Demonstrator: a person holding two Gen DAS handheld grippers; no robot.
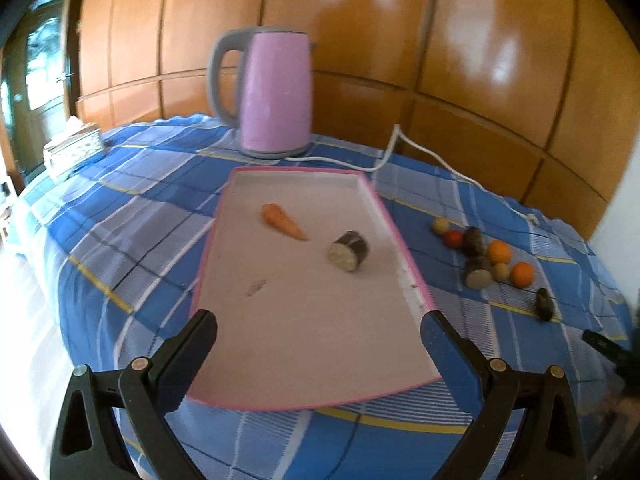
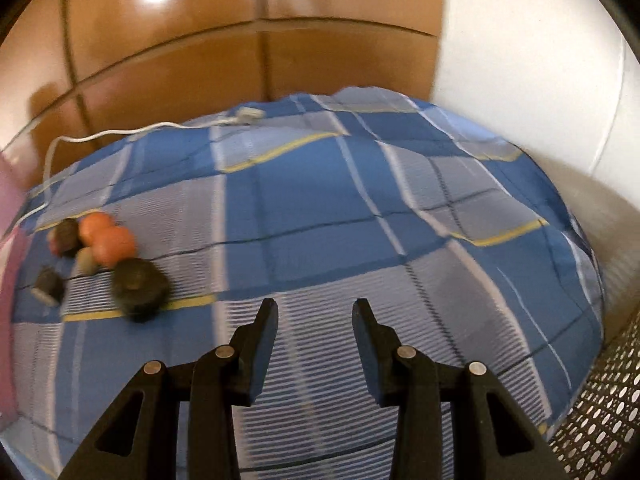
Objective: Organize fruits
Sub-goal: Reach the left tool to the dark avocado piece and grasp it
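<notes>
A pink-rimmed white tray (image 1: 400, 236) lies on the blue plaid cloth. In it are a carrot (image 1: 283, 221) and a dark cut cylinder piece (image 1: 349, 251). My left gripper (image 1: 318, 330) is open and empty, hovering over the tray's near end. To the tray's right lies a cluster of several small fruits: orange balls (image 1: 500, 251), a red one (image 1: 453, 238), dark pieces (image 1: 473, 240). My right gripper (image 2: 315, 312) is open and empty above bare cloth, with the blurred cluster (image 2: 106, 240) and a dark round piece (image 2: 139, 286) to its left.
A pink kettle (image 1: 276, 92) stands behind the tray, its white cord (image 1: 420, 152) running right across the cloth. A tissue box (image 1: 72, 146) sits at the far left. Wooden panels stand behind. A perforated metal surface (image 2: 600, 432) shows at lower right.
</notes>
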